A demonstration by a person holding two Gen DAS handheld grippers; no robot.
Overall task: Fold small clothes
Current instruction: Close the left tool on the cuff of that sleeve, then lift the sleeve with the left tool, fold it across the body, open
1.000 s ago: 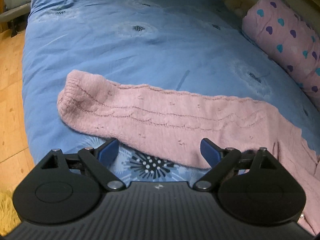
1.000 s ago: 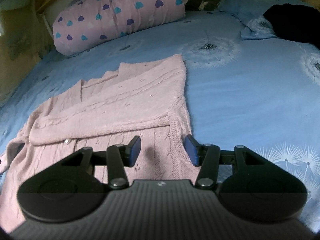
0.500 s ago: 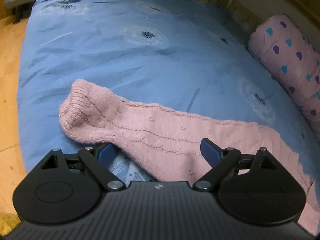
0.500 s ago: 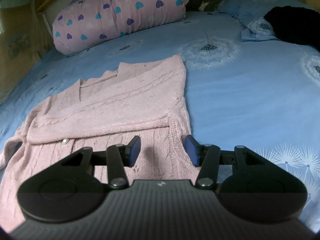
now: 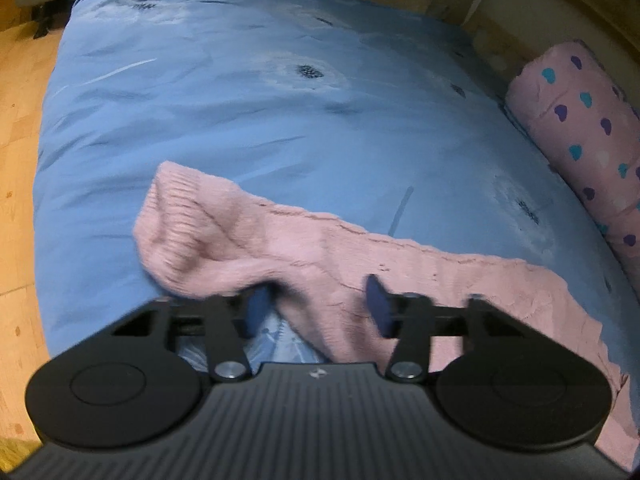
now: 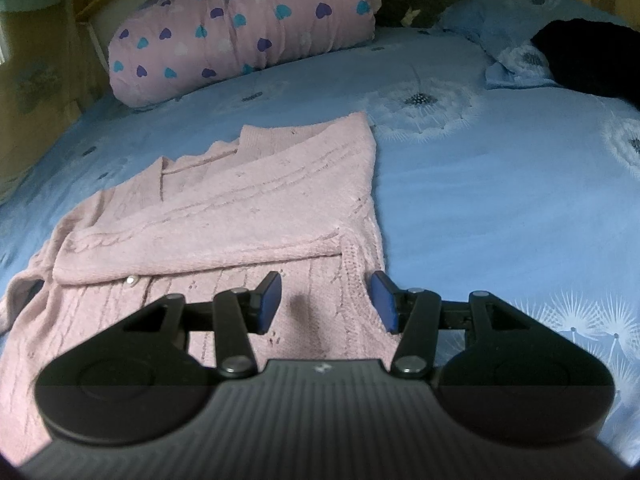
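Since the earlier left-wrist frame, the left gripper has slid along the outstretched sleeve toward its ribbed cuff; the cuff end has bunched and lifted where it lay flat. Jaws, wide apart before, are closing now, with a fold of sleeve between the blue pads; frame too blurred to tell whether they press it yet.

Right gripper: no change. Jaws partly apart, nothing clamped, poised over the lower right edge of the pink knit cardigan, fabric below the gap.

Cardigan lies on the blue duvet, front up. One sleeve folded across the chest in the right-wrist view; a small button shows just below that fold. Other sleeve runs out to the left.

No containers seen.

Surroundings: pink bolster with heart print at the far side, apart from the cardigan. Dark garment on a blue pillow, far right. Wooden floor beside the bed. Nothing lies on the cardigan.
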